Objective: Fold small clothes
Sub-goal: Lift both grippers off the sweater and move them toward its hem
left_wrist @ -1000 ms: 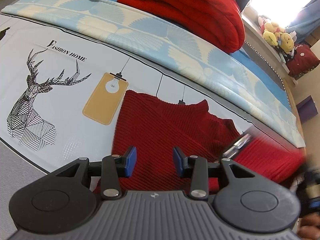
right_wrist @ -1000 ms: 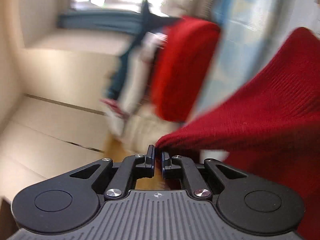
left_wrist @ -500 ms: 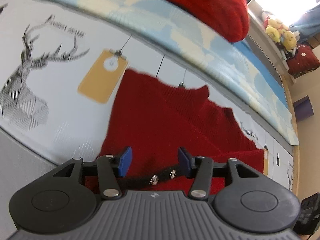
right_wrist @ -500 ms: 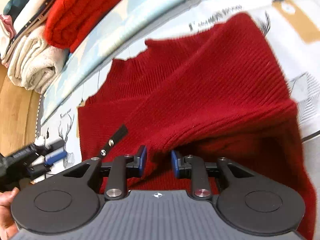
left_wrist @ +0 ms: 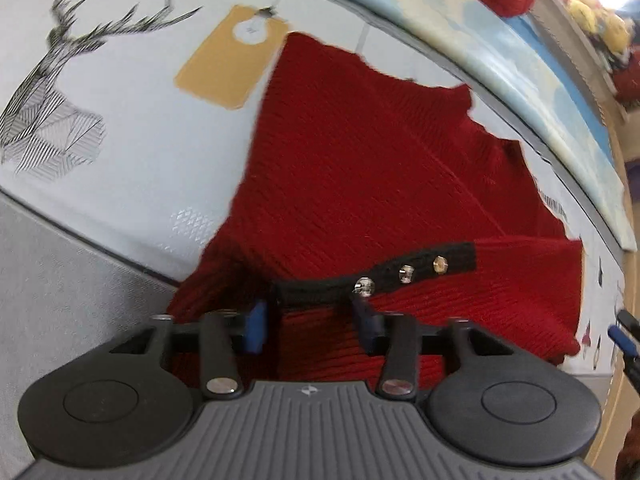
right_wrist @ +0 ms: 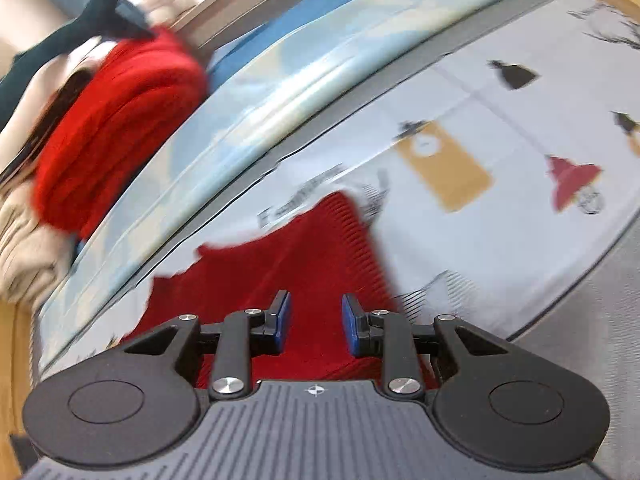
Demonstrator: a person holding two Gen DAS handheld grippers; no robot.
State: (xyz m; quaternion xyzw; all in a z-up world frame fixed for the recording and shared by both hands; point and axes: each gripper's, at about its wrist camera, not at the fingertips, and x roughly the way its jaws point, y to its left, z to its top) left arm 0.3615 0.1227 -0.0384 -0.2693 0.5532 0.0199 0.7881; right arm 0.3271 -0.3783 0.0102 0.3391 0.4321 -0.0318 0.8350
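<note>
Now lower over red sweater [left_wrist: 360, 168] mid-frame on printed bed sheet [left_wrist: 140, 152]; left gripper [left_wrist: 308, 316] closing around black buttoned strap [left_wrist: 400, 272], right gripper [right_wrist: 314, 326] released, jaws apart, empty. Side fold laid; strap tuck likely next.

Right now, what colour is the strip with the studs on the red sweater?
Black strip, clearest in the left wrist view.

Bright daylight (window glare upper corner); heavy motion blur; fisheye-bent edges.
</note>
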